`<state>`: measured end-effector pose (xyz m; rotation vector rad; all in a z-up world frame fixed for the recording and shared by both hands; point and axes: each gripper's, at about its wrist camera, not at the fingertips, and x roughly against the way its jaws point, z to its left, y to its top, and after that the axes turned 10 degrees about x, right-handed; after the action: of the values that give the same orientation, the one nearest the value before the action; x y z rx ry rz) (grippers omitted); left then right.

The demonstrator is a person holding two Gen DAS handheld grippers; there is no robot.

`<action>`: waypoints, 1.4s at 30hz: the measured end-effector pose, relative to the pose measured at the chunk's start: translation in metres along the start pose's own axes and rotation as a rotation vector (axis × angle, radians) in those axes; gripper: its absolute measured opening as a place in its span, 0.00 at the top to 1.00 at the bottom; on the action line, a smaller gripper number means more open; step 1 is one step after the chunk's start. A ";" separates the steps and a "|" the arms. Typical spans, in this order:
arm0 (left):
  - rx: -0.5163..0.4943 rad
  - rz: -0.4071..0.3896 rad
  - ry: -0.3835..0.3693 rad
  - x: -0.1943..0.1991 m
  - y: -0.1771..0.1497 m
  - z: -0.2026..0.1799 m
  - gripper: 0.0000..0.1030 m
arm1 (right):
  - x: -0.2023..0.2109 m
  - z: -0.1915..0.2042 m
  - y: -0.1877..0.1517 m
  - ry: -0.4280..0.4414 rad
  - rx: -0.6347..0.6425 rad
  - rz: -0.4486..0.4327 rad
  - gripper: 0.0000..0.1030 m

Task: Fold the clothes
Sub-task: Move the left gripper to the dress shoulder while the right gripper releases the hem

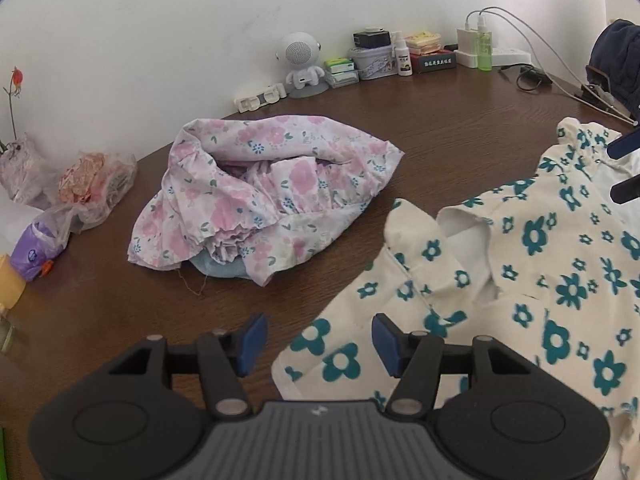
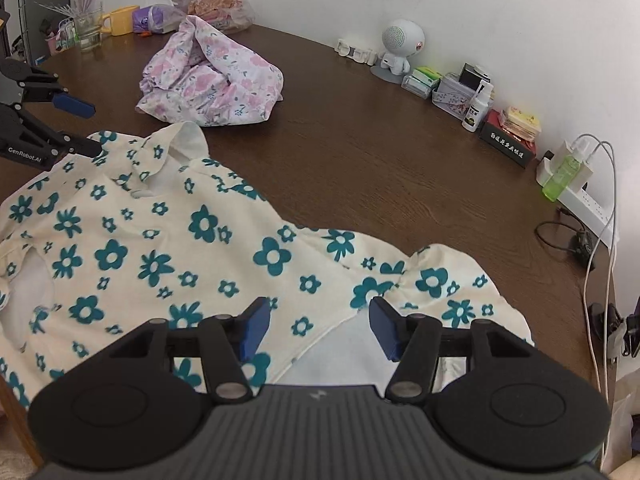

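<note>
Cream dress [image 2: 168, 240] with teal flowers lies spread across the near part of the brown table [image 2: 380, 152], and the right gripper [image 2: 318, 328] hovers over its near edge with jaws spread wide and nothing between them. Over on the left, the left gripper [image 1: 318, 344] hangs just above the cloth's corner, jaws parted too, gripping nothing. Further back, the pink floral garment [image 1: 260, 196] sits in a crumpled heap mid-table, well apart from the dress, and against the wall stand a small white robot speaker [image 1: 300, 64] and a green spray bottle [image 2: 562, 178].
</note>
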<state>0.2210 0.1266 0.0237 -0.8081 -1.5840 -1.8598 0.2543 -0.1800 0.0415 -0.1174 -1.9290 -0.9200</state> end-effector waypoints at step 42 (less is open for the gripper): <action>-0.661 -0.031 -0.320 -0.062 0.074 -0.097 0.56 | -0.085 -0.088 0.036 0.204 0.037 0.120 0.50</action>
<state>0.3082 0.0223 0.0140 -1.4257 -1.1363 -2.4057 0.3794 -0.1865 0.0159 -0.1117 -1.7295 -0.7857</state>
